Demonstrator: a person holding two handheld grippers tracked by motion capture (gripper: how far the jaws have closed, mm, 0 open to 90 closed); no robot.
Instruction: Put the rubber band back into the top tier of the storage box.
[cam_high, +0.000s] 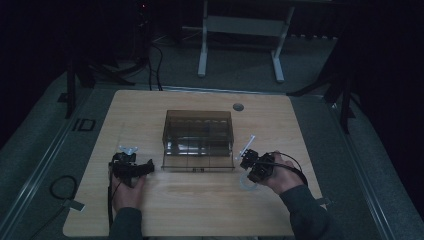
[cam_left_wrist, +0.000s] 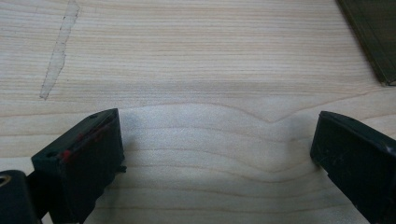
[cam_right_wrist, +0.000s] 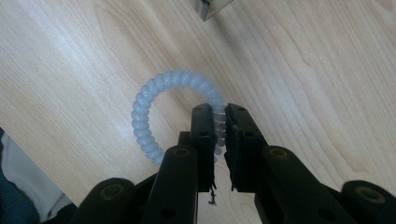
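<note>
You've got the pale spiral hair tie (cam_right_wrist: 159, 100) pinched on one side of its ring, right gripper (cam_right_wrist: 219, 122) clamped tight across the coil, jaws nearly meeting with only that translucent band between them. The rest of the loop hangs free over the wooden table (cam_high: 200, 205), curving away from the jaw tips to the left in the right gripper view. From the high view that ring (cam_high: 246, 183) sits just below your right gripper (cam_high: 248, 161), low over the table, near the front right corner of the smoky clear box (cam_high: 198, 131) that stands mid-table. A small white stick-like item (cam_high: 247, 145) lies just beyond your right hand (cam_high: 280, 175), too small to tell what it is. Over on the other side, your left gripper (cam_left_wrist: 217, 149) has its jaws spread wide, nothing between them but bare wood grain, parked down at the table left of the box, one dark corner of the box showing at the top right of the left gripper view.
</note>
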